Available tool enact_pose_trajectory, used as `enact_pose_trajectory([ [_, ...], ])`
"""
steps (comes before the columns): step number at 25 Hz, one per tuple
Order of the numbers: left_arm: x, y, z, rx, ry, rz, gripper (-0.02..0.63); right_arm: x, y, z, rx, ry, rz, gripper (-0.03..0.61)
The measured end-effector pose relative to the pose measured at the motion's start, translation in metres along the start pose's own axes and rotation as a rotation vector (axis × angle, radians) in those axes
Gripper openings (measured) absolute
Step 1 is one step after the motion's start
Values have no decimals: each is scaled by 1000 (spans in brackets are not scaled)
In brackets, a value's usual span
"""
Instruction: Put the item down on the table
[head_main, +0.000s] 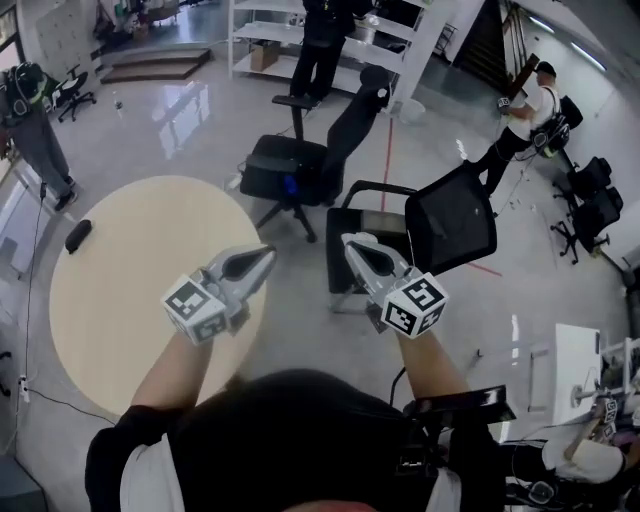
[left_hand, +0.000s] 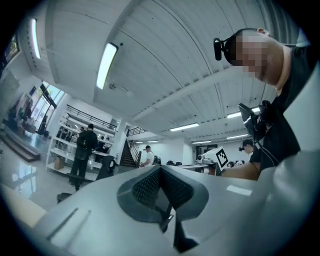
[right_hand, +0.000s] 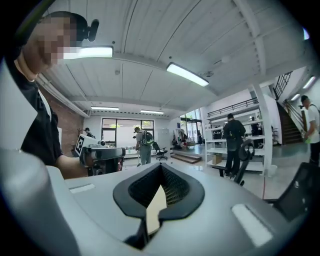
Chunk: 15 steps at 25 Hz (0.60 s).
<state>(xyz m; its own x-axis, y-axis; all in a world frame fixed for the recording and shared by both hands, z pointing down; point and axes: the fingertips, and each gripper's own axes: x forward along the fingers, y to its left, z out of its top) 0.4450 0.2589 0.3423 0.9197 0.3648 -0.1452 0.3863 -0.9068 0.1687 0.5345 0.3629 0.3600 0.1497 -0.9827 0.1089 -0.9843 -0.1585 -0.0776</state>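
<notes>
A small dark oblong item (head_main: 77, 235) lies on the round beige table (head_main: 130, 300) near its far left edge. My left gripper (head_main: 262, 256) hovers over the table's right rim, well away from the item. Its jaws are shut with nothing between them, as the left gripper view (left_hand: 160, 169) also shows. My right gripper (head_main: 351, 241) is held beside it over the grey floor, past the table's edge. It is shut and empty too, pads meeting in the right gripper view (right_hand: 161, 167). Both grippers point upward and forward, so their own views show ceiling and room.
Two black office chairs (head_main: 300, 160) (head_main: 440, 225) stand just beyond the grippers on the glossy floor. White shelving (head_main: 330, 40) with a person in black stands at the back. Other people stand at far left (head_main: 35, 125) and far right (head_main: 525, 115).
</notes>
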Motion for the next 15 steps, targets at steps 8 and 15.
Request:
enact_pose_trajectory([
  [8,99,-155,-18,45,52,-234,-2,-154,-32,-1,53,-48,-157,14],
  [15,114,-179,-21,18,67,-344,-2,-178,-19,2,79,-99,-245,14],
])
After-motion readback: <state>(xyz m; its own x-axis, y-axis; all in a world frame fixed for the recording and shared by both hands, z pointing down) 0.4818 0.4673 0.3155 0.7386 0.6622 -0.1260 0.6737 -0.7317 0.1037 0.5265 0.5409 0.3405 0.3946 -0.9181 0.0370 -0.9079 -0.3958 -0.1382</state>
